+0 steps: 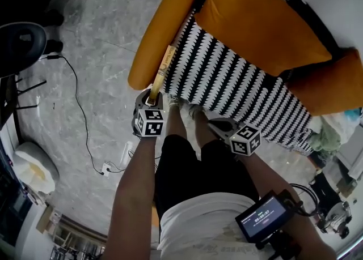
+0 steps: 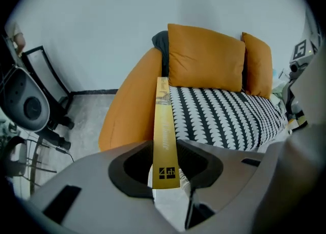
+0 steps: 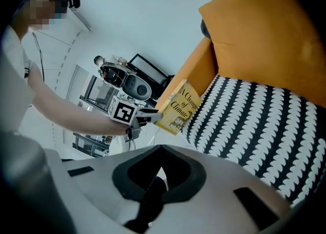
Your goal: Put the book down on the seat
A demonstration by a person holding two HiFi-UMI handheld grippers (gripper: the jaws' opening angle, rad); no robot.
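A thin yellow book (image 1: 161, 71) is held edge-up, its far end over the gap between the orange armrest (image 1: 161, 26) and the black-and-white patterned seat (image 1: 238, 86). My left gripper (image 1: 151, 101) is shut on the book's near end. In the left gripper view the book's spine (image 2: 164, 126) runs straight out between the jaws of the left gripper (image 2: 165, 171) toward the seat (image 2: 224, 115). My right gripper (image 1: 220, 124) hangs by the seat's front edge, shut and empty. The right gripper view shows the book's cover (image 3: 179, 106) held by the left gripper (image 3: 147, 117).
Two orange cushions (image 1: 258, 21) lean at the back of the seat. A cable (image 1: 79, 106) and a power strip (image 1: 108, 168) lie on the grey marble floor to the left. An exercise machine (image 1: 22, 43) stands at far left. The person's feet (image 1: 181, 106) touch the sofa's front.
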